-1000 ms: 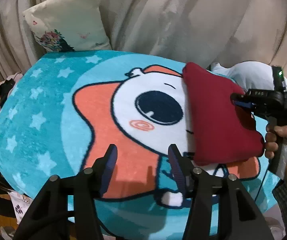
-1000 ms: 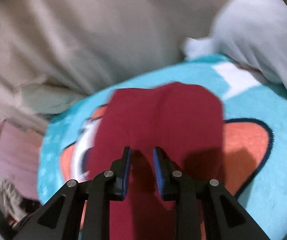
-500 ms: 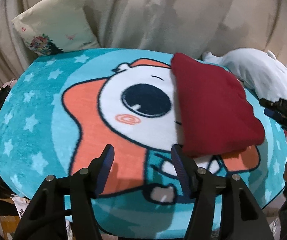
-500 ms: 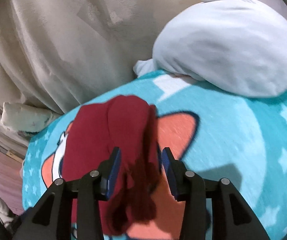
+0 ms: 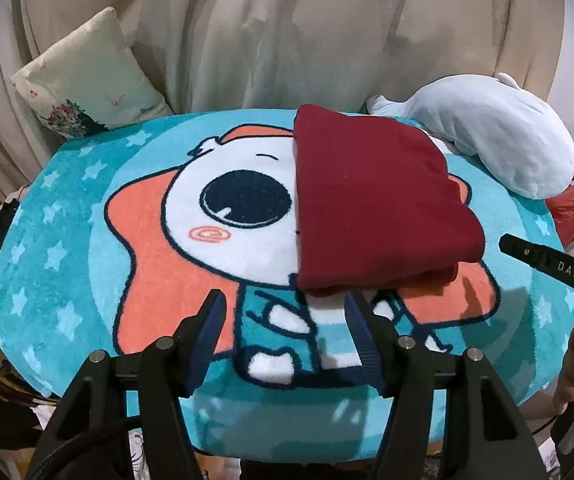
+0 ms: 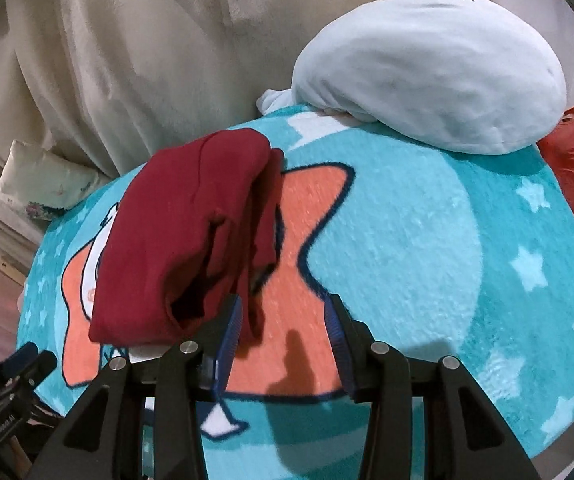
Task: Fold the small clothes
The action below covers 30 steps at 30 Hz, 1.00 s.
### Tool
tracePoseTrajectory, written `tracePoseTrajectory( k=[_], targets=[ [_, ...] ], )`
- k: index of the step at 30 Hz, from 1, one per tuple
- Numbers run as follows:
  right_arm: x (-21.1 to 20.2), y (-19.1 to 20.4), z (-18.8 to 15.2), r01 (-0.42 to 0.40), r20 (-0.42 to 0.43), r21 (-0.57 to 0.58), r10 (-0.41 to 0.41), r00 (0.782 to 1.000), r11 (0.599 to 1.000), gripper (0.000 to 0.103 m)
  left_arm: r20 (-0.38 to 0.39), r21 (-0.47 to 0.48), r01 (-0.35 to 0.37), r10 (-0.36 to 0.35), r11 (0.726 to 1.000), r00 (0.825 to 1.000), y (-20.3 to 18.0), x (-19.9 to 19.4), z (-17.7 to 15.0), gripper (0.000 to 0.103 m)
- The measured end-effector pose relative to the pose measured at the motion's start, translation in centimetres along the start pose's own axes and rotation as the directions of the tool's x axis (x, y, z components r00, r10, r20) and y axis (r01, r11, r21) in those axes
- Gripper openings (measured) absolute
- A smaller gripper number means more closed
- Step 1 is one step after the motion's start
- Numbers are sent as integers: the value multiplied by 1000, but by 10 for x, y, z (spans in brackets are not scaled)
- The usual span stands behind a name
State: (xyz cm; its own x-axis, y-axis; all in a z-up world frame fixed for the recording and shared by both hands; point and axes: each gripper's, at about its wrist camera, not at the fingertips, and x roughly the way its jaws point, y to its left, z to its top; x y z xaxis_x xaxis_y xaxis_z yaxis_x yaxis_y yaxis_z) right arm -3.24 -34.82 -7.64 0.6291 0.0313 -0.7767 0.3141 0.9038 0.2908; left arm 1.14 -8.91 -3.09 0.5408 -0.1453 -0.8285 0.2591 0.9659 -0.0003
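On the rug, left to right: a pillow at the far left edge, the folded red garment right of centre, a white plush at far right. Left gripper is released, empty, near the garment. Right gripper is likewise released, just beside its open edge.

i see a dark red folded garment of matt, soft knit cloth on a fluffy teal cartoon-print plush rug. my left tool is matt black plastic with ribbed blue pads and shiny metal screws.
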Motion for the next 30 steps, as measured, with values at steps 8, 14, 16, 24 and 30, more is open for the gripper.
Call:
tracePoseTrajectory(
  k=[8,14,16,24,30],
  targets=[
    [-2,4,-10,-20,-22,-33,20,1000,999,46,12,2,-22,22,1000,1000,-8,-7,-2,61],
    [0,10,-13,-35,-34,-63,33,999,997,47,8,-2,-30,30,1000,1000,-12,-8,-3,63],
    [1,9,-13,-37,-37,-63,34,999,997,47,6,-5,-32,32,999,999,-12,-8,-4,63],
    [4,9,-17,-30,-53,-70,26,998,997,47,7,-10,-28,28,1000,1000,-13,-8,-4,65],
    [6,15,-23,-11,-61,-109,4,998,994,47,19,-18,-26,27,999,999,-14,-10,-5,65]
  ],
)
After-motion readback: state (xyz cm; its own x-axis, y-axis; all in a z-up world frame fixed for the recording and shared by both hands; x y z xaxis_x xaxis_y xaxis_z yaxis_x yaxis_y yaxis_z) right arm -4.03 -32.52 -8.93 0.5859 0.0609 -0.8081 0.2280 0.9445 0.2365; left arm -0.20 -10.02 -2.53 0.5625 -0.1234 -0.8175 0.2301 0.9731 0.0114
